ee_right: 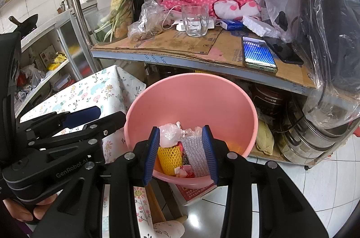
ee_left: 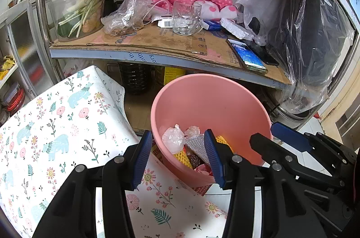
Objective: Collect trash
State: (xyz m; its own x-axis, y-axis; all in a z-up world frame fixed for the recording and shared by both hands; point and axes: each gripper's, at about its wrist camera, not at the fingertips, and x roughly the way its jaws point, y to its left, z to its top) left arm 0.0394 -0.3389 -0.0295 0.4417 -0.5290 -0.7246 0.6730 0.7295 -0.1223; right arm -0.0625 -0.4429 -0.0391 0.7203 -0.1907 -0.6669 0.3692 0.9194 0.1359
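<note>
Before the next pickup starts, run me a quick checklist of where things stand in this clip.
1. Left gripper empty, jaws apart: ok.
2. Right gripper empty, jaws apart: ok.
3. Pink bin upright, room left above the trash: ok.
4. Bubble wrap and yellow foam net inside the bin: ok.
5. Shelf still cluttered, crumpled plastic bag not collected: not ok.
6. Glass mug and phone are trash: cannot tell.

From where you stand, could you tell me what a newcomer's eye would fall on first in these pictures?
Most striking is the pink bucket low in the middle, holding a yellow foam net, bubble wrap and a knotted plastic bag. Above it, on the cardboard-lined shelf, stand a glass mug and a lit phone. A floral tablecloth lies left.
</note>
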